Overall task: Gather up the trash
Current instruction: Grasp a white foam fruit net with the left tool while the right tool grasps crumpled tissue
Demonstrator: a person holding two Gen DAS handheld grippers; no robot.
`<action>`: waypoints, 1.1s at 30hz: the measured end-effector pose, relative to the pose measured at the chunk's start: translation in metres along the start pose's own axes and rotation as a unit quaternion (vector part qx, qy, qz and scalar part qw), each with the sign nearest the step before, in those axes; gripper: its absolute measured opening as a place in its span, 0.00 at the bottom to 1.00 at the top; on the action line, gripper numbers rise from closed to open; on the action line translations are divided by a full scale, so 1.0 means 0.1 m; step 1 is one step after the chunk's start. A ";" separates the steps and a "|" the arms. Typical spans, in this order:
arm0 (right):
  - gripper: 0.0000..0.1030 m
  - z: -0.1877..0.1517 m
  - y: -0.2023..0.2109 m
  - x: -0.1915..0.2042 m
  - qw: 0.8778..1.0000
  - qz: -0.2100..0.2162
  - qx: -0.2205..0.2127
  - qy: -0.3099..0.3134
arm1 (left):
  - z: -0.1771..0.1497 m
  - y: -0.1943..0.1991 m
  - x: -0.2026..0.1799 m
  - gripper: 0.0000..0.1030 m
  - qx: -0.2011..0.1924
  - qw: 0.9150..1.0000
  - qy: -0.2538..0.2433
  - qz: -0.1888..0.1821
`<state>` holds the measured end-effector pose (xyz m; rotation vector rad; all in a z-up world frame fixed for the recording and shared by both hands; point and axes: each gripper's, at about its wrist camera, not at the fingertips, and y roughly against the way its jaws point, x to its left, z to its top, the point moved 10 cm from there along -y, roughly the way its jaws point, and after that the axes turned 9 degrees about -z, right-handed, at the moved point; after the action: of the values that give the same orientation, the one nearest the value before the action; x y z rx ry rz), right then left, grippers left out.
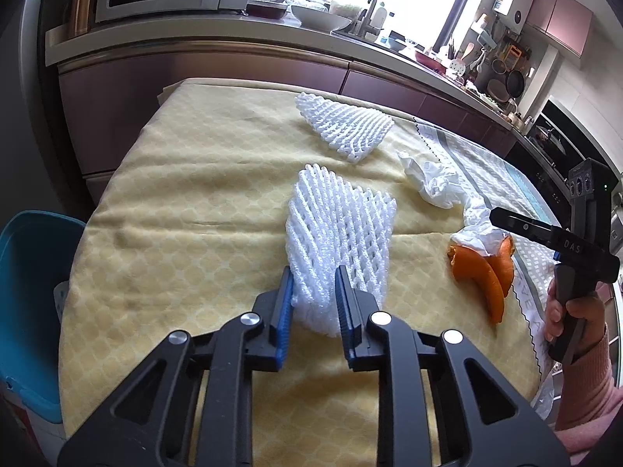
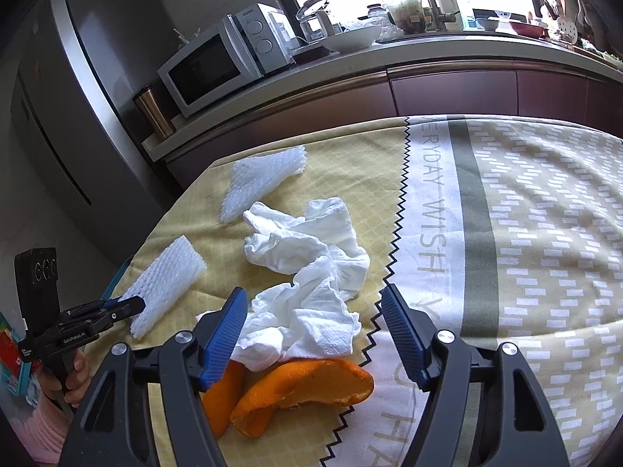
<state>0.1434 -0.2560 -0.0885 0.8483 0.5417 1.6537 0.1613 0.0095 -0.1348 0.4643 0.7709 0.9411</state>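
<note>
While the left wrist view alone shows a teal bin (image 1: 27, 295) beside the table's left edge, only the right wrist view shows the orange peel's (image 2: 307, 387) pale inner face. Left gripper (image 1: 314, 292) has narrowed onto the near end of a white foam fruit net (image 1: 338, 233) (springy lattice). Right gripper (image 2: 313, 325) stands wide, straddling crumpled tissue (image 2: 307, 272) above the peel. Farther off, a second foam net (image 1: 344, 126) lies flat on the yellow quilted cloth (image 1: 175, 202).
</note>
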 end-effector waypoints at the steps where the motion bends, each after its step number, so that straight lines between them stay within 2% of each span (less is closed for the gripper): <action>1: 0.67 0.00 0.00 0.01 1.000 0.000 0.000 0.001 | 0.00 0.00 0.00 0.17 0.000 1.000 0.000 -0.001; 8: 0.66 -0.04 -0.06 0.03 1.000 -0.002 0.012 0.003 | -0.02 0.03 -0.01 0.14 -0.001 1.000 0.001 -0.004; 14: 0.42 -0.05 -0.07 0.02 1.000 -0.001 0.018 0.003 | -0.01 0.05 -0.04 0.13 -0.003 1.000 -0.001 -0.007; 17: 0.29 -0.05 -0.06 0.01 1.000 0.001 0.016 0.004 | -0.02 0.07 -0.06 0.13 -0.006 1.000 -0.002 -0.008; 18: 0.22 -0.05 -0.05 0.01 1.000 0.001 0.017 0.006 | -0.01 0.08 -0.06 0.13 -0.007 1.000 -0.002 -0.009; 22: 0.14 -0.06 -0.01 0.02 1.000 0.005 0.013 0.009 | -0.01 0.09 -0.08 0.13 -0.008 1.000 -0.005 -0.009; 33: 0.08 0.06 0.18 0.08 1.000 0.021 -0.016 0.003 | 0.00 0.14 -0.14 0.13 -0.015 1.000 -0.012 -0.013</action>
<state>0.1354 -0.2537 -0.0697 0.8367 0.5028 1.6995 0.1485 0.0052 -0.1207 0.4380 0.7378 0.9193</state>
